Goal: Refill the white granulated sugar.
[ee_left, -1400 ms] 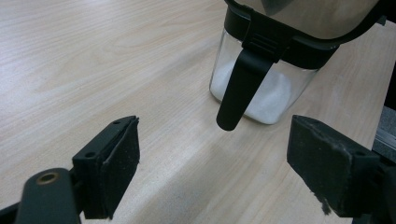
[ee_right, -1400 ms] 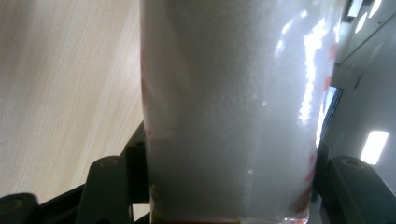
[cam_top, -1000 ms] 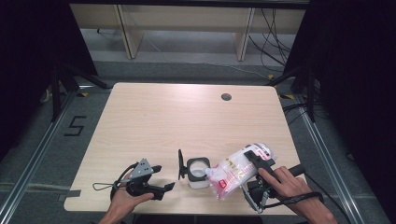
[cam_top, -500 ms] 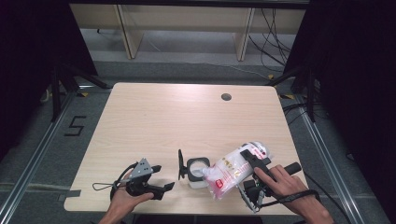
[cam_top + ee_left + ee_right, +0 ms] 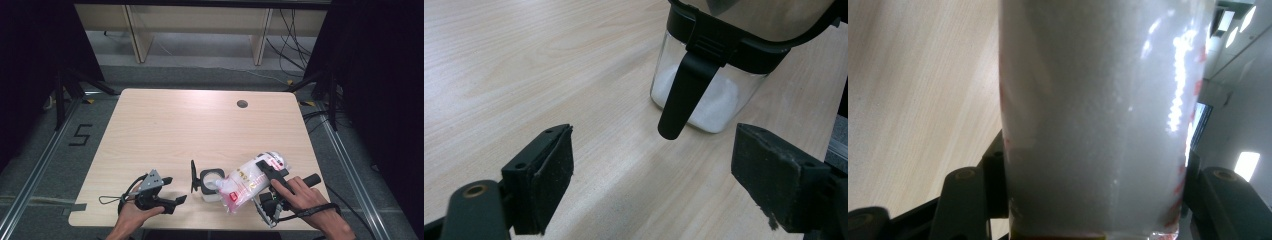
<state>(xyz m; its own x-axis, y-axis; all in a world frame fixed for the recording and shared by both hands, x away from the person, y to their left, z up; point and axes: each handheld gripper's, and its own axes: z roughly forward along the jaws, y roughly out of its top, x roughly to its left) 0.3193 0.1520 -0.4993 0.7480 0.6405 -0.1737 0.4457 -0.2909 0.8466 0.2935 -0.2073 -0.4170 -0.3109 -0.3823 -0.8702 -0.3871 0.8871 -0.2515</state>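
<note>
**Bag of white powder tilted over an open jar**

While both hands rest at the near edge of the tabletop (image 5: 165,125), the left hand-held gripper (image 5: 172,201) lies low near the front left, its jaws standing wide apart with nothing between them — the left gripper view looks between its pads at bare wood, with the jar beyond. To the right, the right hand-held gripper (image 5: 270,172) is clamped on the bag (image 5: 247,182), a clear plastic packet with red print, filled with white powder; the right gripper view has the packet squeezed between both jaws. The bag lies tilted, its lower end pointing left toward the jar (image 5: 211,182). This small clear jar stands upright near the front middle, partly filled with white powder, its black hinged lid (image 5: 193,176) swung open on the left side. Farther back — near the far right of the tabletop — sits a round cable hole (image 5: 242,104).
</note>
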